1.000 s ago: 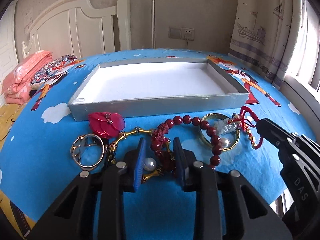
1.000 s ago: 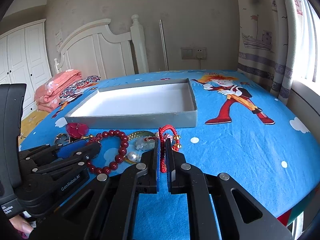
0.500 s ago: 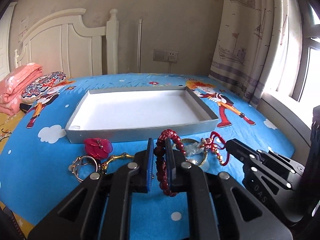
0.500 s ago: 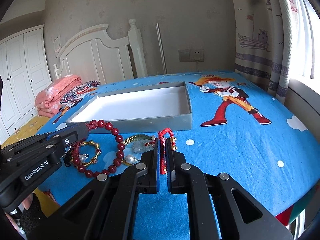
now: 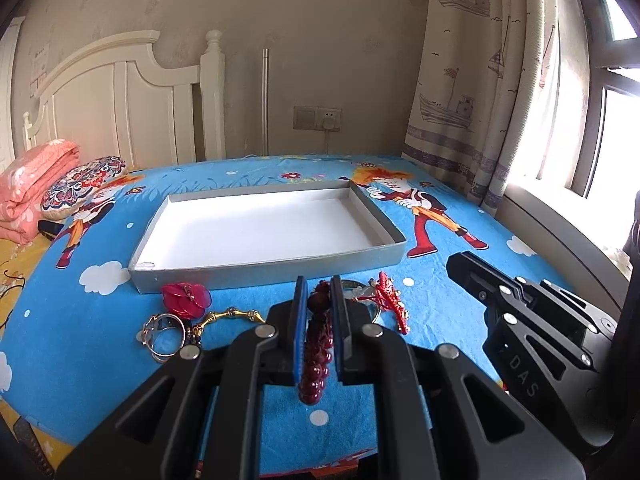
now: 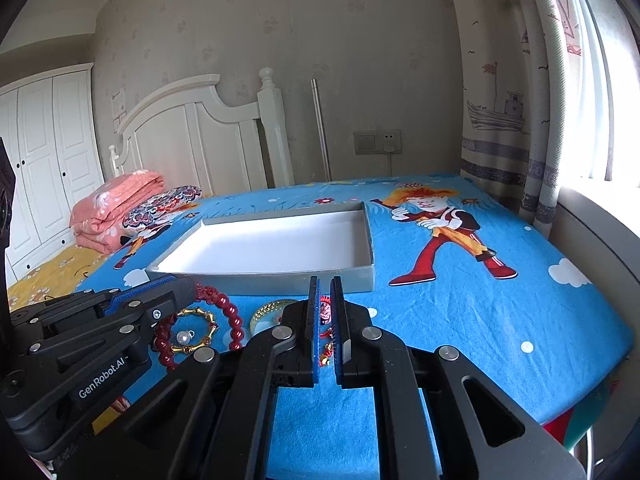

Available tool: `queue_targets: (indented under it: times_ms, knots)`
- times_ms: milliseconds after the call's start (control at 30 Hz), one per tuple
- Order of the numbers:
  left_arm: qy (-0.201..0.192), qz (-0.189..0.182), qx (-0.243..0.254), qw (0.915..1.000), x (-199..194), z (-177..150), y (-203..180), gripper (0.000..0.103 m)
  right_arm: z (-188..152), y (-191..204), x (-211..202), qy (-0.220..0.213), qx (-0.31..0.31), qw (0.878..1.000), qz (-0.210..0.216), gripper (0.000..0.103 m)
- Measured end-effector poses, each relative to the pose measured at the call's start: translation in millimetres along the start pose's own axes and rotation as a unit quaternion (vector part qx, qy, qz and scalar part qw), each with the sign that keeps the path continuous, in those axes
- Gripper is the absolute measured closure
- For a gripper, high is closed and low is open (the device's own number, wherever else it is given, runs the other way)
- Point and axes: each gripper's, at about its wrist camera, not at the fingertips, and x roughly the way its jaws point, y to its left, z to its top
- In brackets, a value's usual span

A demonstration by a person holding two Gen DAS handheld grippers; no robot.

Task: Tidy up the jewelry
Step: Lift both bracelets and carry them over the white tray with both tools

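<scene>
My left gripper is shut on a dark red bead bracelet and holds it lifted off the blue cloth; it hangs in a loop in the right wrist view. My right gripper is nearly closed above a red cord charm, which lies on the cloth. The grey tray with a white floor stands just beyond, with nothing in it. A pink petal piece, a silver ring and a gold chain bracelet lie in front of the tray.
A gold bangle and a gold bracelet with a pearl lie on the cloth. Folded pink bedding and a patterned cushion sit far left. A curtain and window sill are at right.
My left gripper has closed on the red bead bracelet and lifted it off the cloth, rising and pulling back. My right gripper has stayed over the red cord charm.
</scene>
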Motion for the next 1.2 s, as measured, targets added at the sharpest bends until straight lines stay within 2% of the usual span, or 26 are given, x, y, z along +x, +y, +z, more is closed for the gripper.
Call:
queue_targets:
  times_ms: [133, 200, 300, 333, 367, 433, 500, 633, 700, 733, 867, 1200]
  knots:
    - [0.006, 0.003, -0.007, 1.0000, 1, -2, 3, 0.092, -2, -5, -1, 0.009, 0.000, 1.000, 0.000, 0.095]
    - [0.008, 0.005, -0.010, 0.9999, 3, -3, 5, 0.092, -7, -1, 8, 0.041, -0.020, 0.999, 0.025, 0.095]
    - [0.013, 0.005, -0.016, 0.9998, 6, -4, 9, 0.092, -15, 8, 20, 0.072, -0.033, 0.996, 0.040, 0.092]
    - [0.014, 0.006, -0.017, 0.9998, 7, -4, 10, 0.092, -17, 10, 24, 0.077, -0.038, 0.996, 0.038, 0.083]
    - [0.014, 0.005, -0.017, 0.9997, 7, -5, 11, 0.092, -18, 12, 28, 0.079, -0.042, 0.995, 0.034, 0.063]
    - [0.014, 0.005, -0.015, 0.9998, 8, -5, 13, 0.092, -18, 14, 34, 0.078, -0.049, 0.995, 0.026, 0.044]
    - [0.015, 0.005, -0.013, 0.9998, 9, -6, 13, 0.092, -17, 15, 43, 0.082, -0.056, 0.995, 0.022, 0.044]
    - [0.019, 0.003, -0.011, 0.9998, 11, -6, 12, 0.092, -18, 18, 67, 0.105, -0.076, 0.992, 0.011, 0.056]
    - [0.021, 0.002, -0.008, 0.9997, 12, -6, 12, 0.092, -21, 16, 75, 0.119, -0.076, 0.990, 0.003, 0.086]
    - [0.021, 0.003, -0.007, 0.9997, 12, -6, 11, 0.092, -21, 13, 74, 0.116, -0.069, 0.991, 0.001, 0.098]
    - [0.020, 0.003, -0.003, 0.9998, 11, -5, 8, 0.092, -15, 3, 46, 0.070, -0.046, 0.996, 0.005, 0.098]
    - [0.005, 0.012, 0.006, 0.9999, -1, 2, -3, 0.092, 0, 1, 11, 0.032, -0.019, 0.999, 0.015, 0.098]
